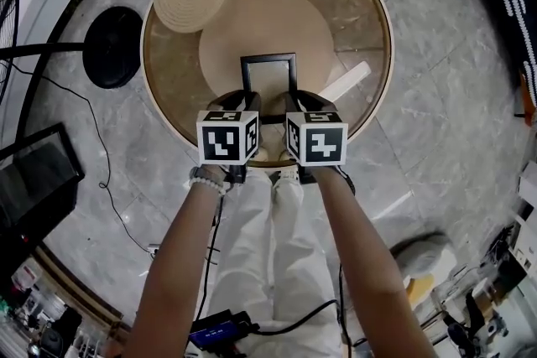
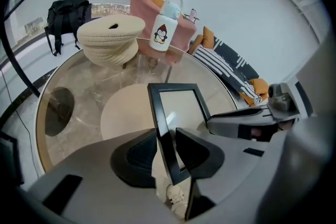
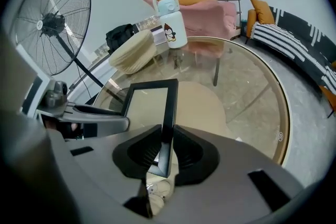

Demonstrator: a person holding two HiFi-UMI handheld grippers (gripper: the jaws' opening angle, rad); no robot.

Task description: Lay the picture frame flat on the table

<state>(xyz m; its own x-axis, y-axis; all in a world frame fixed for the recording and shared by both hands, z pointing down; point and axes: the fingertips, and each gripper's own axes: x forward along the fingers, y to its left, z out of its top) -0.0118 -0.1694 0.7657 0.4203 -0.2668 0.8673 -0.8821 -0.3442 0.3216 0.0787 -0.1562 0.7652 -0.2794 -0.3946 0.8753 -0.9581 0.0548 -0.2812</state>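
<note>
The right gripper (image 3: 167, 137) is clamping the black rectangular picture frame (image 3: 149, 83); the left gripper (image 2: 165, 138), fingers released, is straddling it. Held one-sided, it is risking twisting free and slapping the round glass worktop (image 1: 362, 23).

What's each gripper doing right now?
Left gripper: open, picture frame edge between jaws.
Right gripper: shut on picture frame.

The picture frame (image 1: 268, 59) is black, the mat (image 1: 268, 25) beige.
</note>
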